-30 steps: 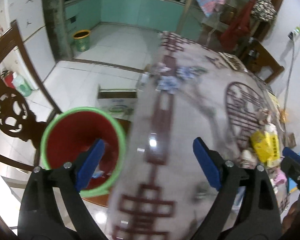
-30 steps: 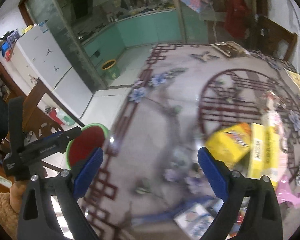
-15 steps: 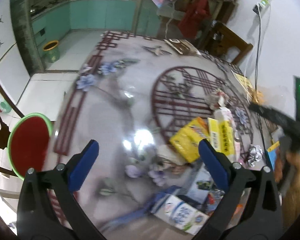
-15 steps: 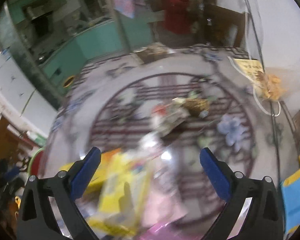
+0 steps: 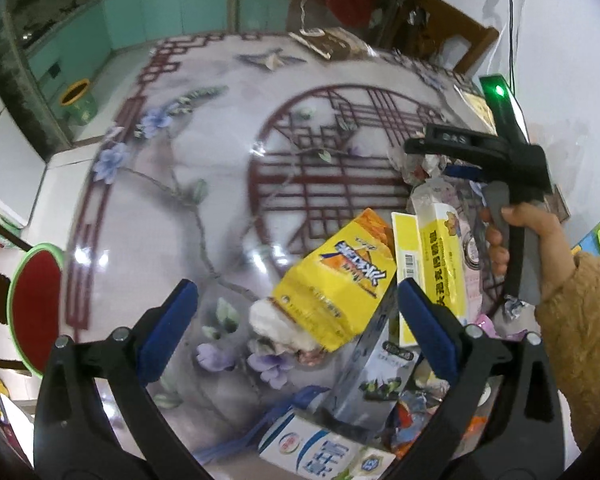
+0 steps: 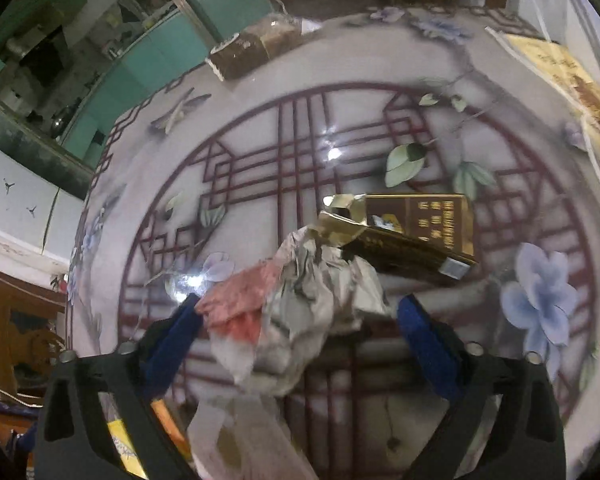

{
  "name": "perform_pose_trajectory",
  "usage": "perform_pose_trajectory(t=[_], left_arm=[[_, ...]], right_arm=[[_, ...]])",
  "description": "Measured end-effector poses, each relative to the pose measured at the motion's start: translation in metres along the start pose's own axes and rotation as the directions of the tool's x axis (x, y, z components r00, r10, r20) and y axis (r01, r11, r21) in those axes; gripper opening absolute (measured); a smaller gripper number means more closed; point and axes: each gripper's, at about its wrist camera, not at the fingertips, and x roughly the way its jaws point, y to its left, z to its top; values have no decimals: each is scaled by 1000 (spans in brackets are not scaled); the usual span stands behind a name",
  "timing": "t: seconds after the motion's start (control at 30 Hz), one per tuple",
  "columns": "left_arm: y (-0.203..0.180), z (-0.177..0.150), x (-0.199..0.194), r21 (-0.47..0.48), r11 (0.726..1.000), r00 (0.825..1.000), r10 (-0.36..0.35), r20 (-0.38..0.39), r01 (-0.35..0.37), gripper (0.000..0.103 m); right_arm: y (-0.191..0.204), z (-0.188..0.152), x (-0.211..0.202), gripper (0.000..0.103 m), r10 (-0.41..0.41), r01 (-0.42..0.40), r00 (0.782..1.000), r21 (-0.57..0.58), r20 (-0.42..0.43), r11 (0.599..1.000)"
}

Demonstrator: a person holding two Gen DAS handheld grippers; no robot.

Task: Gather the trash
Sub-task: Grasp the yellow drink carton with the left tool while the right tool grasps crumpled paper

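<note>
I hold two grippers over the table [image 5: 204, 168], which has a red lattice and flower pattern. My left gripper [image 5: 298, 326] hangs wide open above the near pile, nothing pressed by its pads. In that pile I count one yellow bag [image 5: 336, 280], one yellow-and-white box [image 5: 440, 260] to its right, one grey carton [image 5: 376, 372] under the bag, one white tissue wad [image 5: 276, 326] at the bag's near-left corner, and one milk carton [image 5: 320, 456] cut off by the near edge; the foil scraps among them are too jumbled to count. My right hand [image 5: 528, 236] shows further right with its tool handle. My right gripper [image 6: 300, 322] is closing its jaws around one crumpled wrapper [image 6: 300, 300], silver with a red patch; its left edge seems to brush the left pad, though blur leaves me unsure, and the right pad stands clear of it. Just beyond the wrapper lies one brown-and-gold box [image 6: 416, 228], flap open, touching it. One brown slab [image 6: 252, 50] sits at the far table edge. Two containers: a red bin [image 5: 34, 308] with a green rim, off the table's left side, its inside hidden from here, and a yellow-rimmed bin [image 5: 76, 100] far off on the floor, contents unseen.
</note>
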Motion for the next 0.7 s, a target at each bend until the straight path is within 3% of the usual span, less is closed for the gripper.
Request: perform_pose_trajectory(t=[0.03, 0.13, 0.23, 0.43, 0.7], left_arm=[[-2, 2, 6, 7, 1000, 1000, -6, -15, 6, 98], [-10, 10, 27, 32, 999, 997, -33, -74, 35, 98], [-20, 16, 46, 77, 994, 989, -63, -132, 74, 98], [-38, 27, 81, 185, 978, 973, -54, -223, 96, 98], [-40, 33, 92, 220, 963, 956, -91, -280, 156, 98]], right_arm=[[-1, 2, 4, 60, 9, -9, 1000, -5, -10, 1000], [-1, 2, 4, 50, 24, -24, 1000, -28, -13, 999], [-5, -4, -10, 50, 67, -67, 998, -33, 10, 997], [-6, -13, -32, 50, 98, -96, 994, -44, 43, 994], [-11, -21, -39, 54, 98, -97, 994, -26, 38, 995]])
